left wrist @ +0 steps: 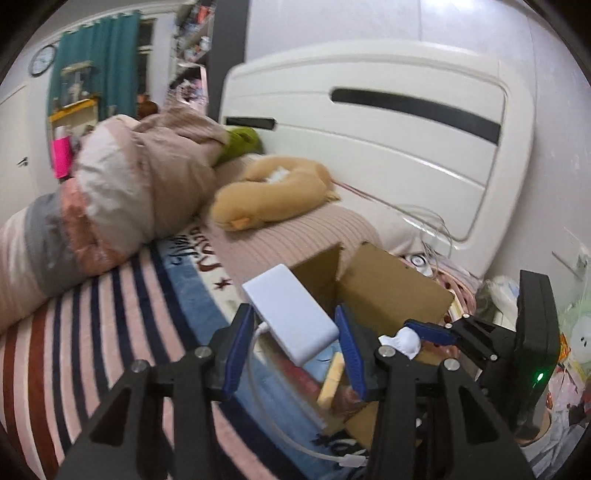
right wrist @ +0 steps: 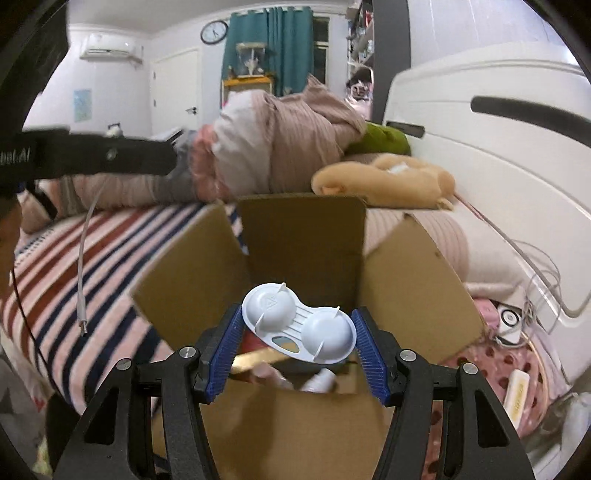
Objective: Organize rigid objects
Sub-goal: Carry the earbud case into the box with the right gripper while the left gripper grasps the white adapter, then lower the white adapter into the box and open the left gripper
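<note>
Left gripper point(left wrist: 295, 341), blue pads closed against the sides of a white power bank point(left wrist: 291, 317) whose white cable point(left wrist: 280, 435) trails below, holds it over the near edge of an open cardboard box point(left wrist: 391, 291) on a striped bedspread point(left wrist: 92, 332); printed lettering on the spread is too distorted to read. Right gripper point(right wrist: 297, 341), pads clamped on a white two-domed plastic case point(right wrist: 299, 325), holds it above the box point(right wrist: 303, 236), inside which lie a few blurred items; the black left unit point(right wrist: 85, 151) at frame left bears partial white lettering ending "AI". Beyond the box lie a tan plush toy point(right wrist: 384, 181), bundled quilts point(right wrist: 280, 147), a white headboard point(right wrist: 498, 155), teal curtains point(right wrist: 269, 44) and a wall clock point(right wrist: 214, 31).
</note>
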Motion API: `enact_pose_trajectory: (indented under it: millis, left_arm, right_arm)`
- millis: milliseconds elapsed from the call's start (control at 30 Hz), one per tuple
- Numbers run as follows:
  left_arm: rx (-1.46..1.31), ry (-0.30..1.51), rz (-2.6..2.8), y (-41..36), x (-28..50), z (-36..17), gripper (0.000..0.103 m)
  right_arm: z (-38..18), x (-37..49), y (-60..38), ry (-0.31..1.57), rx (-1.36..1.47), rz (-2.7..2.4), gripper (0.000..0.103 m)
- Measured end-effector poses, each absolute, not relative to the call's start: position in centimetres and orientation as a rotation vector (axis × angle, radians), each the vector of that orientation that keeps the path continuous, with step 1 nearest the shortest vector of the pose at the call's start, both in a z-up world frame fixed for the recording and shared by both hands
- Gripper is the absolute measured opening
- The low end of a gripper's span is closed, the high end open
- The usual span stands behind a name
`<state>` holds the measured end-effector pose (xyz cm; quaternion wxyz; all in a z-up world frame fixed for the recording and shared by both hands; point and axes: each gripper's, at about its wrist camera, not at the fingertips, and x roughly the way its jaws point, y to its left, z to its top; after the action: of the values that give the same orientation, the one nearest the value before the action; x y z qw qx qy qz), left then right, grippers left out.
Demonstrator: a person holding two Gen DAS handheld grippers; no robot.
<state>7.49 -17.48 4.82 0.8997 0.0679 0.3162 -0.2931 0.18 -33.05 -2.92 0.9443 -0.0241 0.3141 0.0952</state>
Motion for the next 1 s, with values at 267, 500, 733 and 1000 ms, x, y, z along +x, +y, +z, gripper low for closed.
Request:
enact_pose_trajectory:
  millis: [267, 500, 733, 1000]
  left_arm:
    - [0.271, 0.747, -0.645, -23.6, 10.4, 3.2, 0.042]
    - [0.392, 0.829, -0.613, -25.3, 12.0, 0.0, 0.043]
    - [0.415, 0.85, -0.582, -25.0, 12.0, -0.8, 0.045]
    - [0.336, 0.802, -0.584, -22.6, 10.8, 1.1, 0.065]
  right_arm:
    - [-4.3, 0.3, -35.0, 0.677, 0.0, 0.179, 0.062]
    - [-4.3, -0.1, -34.3, 0.672, -0.01, 0.193, 0.069]
    - [-4.3, 0.0, -34.5, 0.67, 0.009, 0.205, 0.07]
    - [-3.7, -0.3, -33.7, 0.674, 0.013, 0.194, 0.071]
